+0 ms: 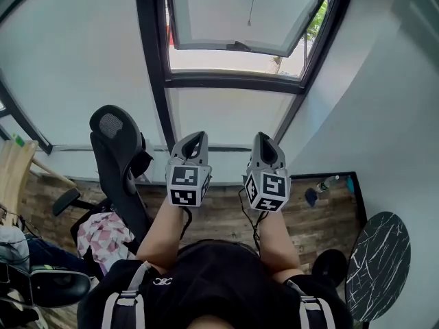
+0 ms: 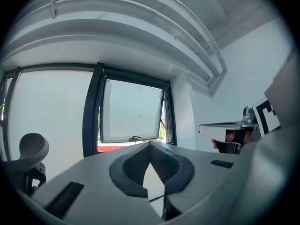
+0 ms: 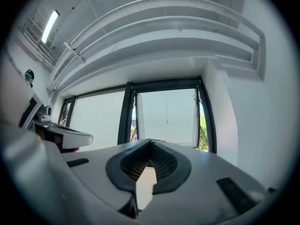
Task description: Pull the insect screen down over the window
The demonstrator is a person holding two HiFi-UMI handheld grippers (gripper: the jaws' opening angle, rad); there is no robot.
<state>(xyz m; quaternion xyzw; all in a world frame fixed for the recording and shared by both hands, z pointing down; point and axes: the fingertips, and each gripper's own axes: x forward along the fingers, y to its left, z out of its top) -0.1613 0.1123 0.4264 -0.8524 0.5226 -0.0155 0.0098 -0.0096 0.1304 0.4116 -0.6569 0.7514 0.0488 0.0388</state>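
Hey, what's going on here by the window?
A person holds the left gripper and the right gripper up side by side, facing the window. Both are shut, with nothing between the jaws. The window is tilted open, and a thin pull cord hangs in front of it, untouched. Pulling the screen down hasn't started.

A tall window with a dark frame stands straight ahead of and above the left gripper and right gripper, well apart from both. Its pale sash is swung outward at the bottom, leaving a bright gap under its lower edge, with green leaves showing at the right. A dark handle sits midway on the sash's bottom rail. A thin cord hangs down the pane's centre.
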